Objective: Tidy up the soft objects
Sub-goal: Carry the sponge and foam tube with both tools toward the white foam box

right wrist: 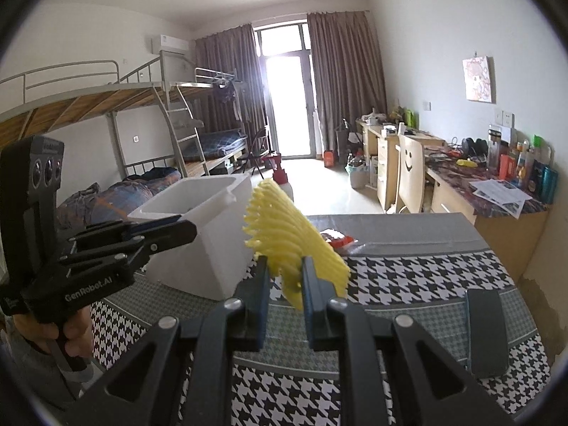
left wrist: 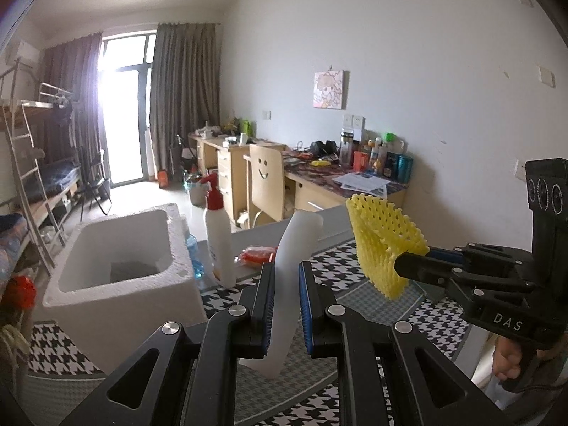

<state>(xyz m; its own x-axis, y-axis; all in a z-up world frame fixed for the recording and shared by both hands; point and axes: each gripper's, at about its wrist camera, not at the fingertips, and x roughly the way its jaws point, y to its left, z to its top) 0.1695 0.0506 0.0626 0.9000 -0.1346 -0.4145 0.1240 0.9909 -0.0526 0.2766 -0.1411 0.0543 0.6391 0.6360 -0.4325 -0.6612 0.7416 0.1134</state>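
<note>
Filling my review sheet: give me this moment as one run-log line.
left gripper: shut on white foam sleeve | right gripper: shut on yellow foam net | foam box: nothing dropped in yet

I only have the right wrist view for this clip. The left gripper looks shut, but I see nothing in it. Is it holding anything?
Observer: Yes, the left gripper is shut on a white foam tube.
Operator: Anything in the foam box?
Observer: A dark patch lies at its bottom; I cannot identify it.
Operator: Is the spray bottle beside the box?
Observer: Yes, and a small blue bottle stands between them.
</note>
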